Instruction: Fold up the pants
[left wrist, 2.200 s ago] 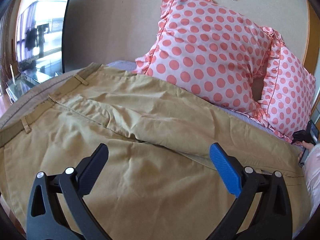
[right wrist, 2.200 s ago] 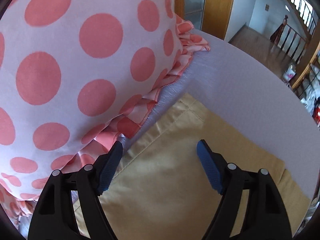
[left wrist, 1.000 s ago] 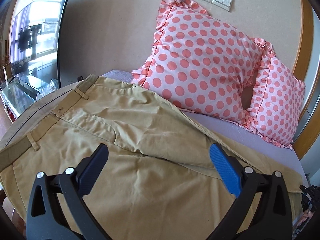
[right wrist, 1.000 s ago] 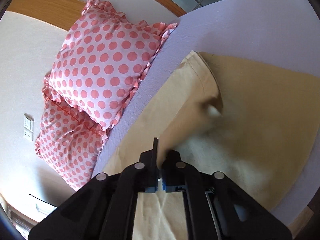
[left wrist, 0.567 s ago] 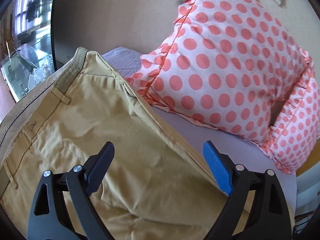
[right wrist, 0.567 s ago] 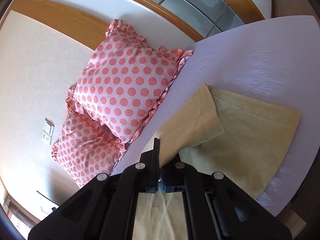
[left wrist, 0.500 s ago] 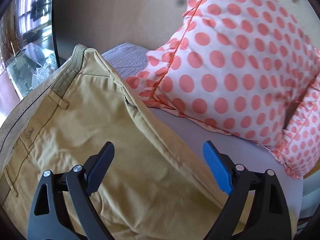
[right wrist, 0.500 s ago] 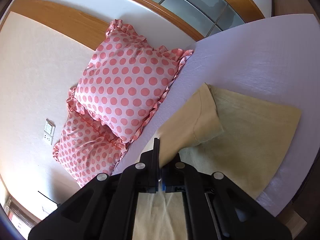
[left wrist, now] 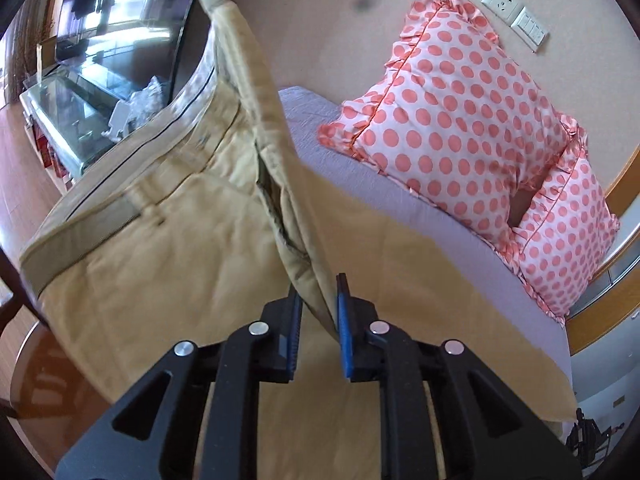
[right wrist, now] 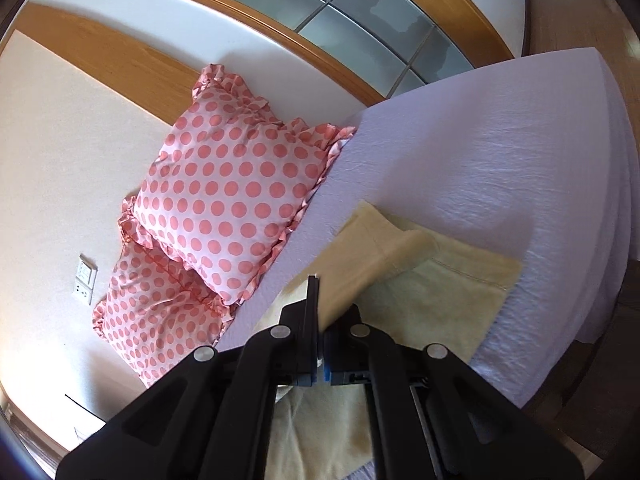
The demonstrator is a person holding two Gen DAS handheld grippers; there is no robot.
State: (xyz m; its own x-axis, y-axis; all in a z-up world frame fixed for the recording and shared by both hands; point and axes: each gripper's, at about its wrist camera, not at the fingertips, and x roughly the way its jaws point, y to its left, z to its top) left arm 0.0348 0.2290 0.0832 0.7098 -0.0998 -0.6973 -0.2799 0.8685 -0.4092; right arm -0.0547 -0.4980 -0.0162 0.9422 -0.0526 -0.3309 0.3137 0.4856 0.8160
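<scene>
Tan khaki pants (left wrist: pixel 168 248) lie across a lavender bed (left wrist: pixel 400 200). My left gripper (left wrist: pixel 318 312) is shut on the pants' far side edge below the waistband and lifts it, so the waist end (left wrist: pixel 224 40) stands up and tilts. In the right wrist view my right gripper (right wrist: pixel 320 336) is shut on the upper leg's edge near the cuffs (right wrist: pixel 384 248) and holds it raised over the lower leg (right wrist: pixel 440 300), which lies flat on the sheet (right wrist: pixel 520 152).
Two pink polka-dot pillows (left wrist: pixel 460 112) lean on the wall behind the pants, also in the right wrist view (right wrist: pixel 228 192). A glass table (left wrist: pixel 72 112) stands past the bed's left end. Wooden floor (left wrist: pixel 24 184) lies at left. The bed's edge (right wrist: pixel 592 320) drops off at right.
My left gripper has closed on the pants' far edge and lifted it, raising the waist end. My right gripper stays shut on the leg edge and has lifted it slightly.
</scene>
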